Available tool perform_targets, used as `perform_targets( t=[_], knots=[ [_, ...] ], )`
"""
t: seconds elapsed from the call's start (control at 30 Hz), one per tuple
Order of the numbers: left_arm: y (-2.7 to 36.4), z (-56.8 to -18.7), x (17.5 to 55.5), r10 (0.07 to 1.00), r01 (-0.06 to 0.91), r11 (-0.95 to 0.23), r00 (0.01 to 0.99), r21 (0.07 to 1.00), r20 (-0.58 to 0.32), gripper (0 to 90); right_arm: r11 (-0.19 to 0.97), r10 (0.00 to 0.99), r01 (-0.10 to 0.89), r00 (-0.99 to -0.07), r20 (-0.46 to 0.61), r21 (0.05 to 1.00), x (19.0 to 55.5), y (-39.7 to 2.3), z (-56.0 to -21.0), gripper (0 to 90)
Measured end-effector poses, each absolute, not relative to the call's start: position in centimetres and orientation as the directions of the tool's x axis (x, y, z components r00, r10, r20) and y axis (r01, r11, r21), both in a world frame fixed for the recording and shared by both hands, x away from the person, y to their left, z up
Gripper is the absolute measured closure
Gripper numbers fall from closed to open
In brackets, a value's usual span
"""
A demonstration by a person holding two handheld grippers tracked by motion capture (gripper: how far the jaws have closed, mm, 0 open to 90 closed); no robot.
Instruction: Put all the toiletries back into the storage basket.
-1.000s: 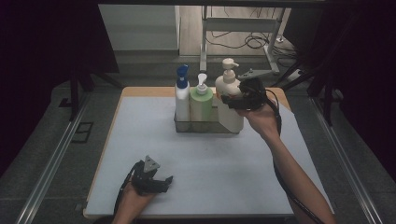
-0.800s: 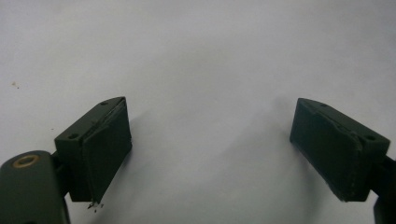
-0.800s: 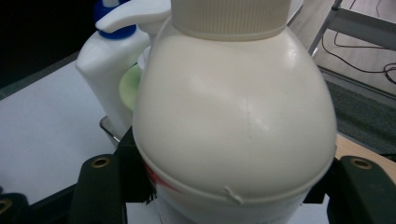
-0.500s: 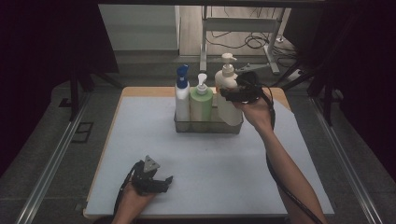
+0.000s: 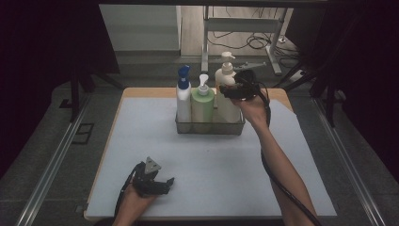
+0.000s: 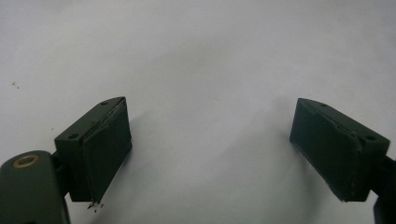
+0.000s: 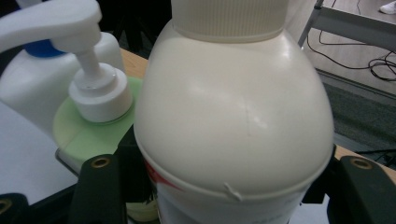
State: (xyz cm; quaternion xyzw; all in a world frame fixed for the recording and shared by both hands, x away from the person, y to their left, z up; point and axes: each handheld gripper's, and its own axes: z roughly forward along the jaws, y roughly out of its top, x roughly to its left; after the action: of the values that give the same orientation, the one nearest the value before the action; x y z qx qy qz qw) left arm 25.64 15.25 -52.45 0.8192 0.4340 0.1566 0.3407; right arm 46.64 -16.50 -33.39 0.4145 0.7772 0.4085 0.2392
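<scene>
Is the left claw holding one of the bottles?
No, the left claw is open over the bare white table mat, with nothing between its jaws.

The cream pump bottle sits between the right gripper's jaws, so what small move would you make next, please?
Probably lift straight up: the right gripper grips the cream pump bottle on both sides, and it stands in the wire basket tight beside the green bottle.
</scene>
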Motion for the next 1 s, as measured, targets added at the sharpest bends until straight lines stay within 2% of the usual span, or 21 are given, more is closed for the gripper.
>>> perform_targets(
  t=[0.53, 1.0],
  knots=[
    [15.3, -52.4, 25.6, 0.817, 0.606, -0.395, 0.576, 0.690, -0.039, 12.3, 0.316, 0.858, 0.454, -0.512, -0.047, 0.833, 48.4, -16.4, -35.7, 37.3],
    [15.3, -52.4, 25.6, 0.817, 0.606, -0.394, 0.575, 0.691, -0.039, 12.3, 0.318, 0.855, 0.466, -0.518, -0.037, 0.825, 48.2, -16.7, -37.2, 37.2]
  ],
)
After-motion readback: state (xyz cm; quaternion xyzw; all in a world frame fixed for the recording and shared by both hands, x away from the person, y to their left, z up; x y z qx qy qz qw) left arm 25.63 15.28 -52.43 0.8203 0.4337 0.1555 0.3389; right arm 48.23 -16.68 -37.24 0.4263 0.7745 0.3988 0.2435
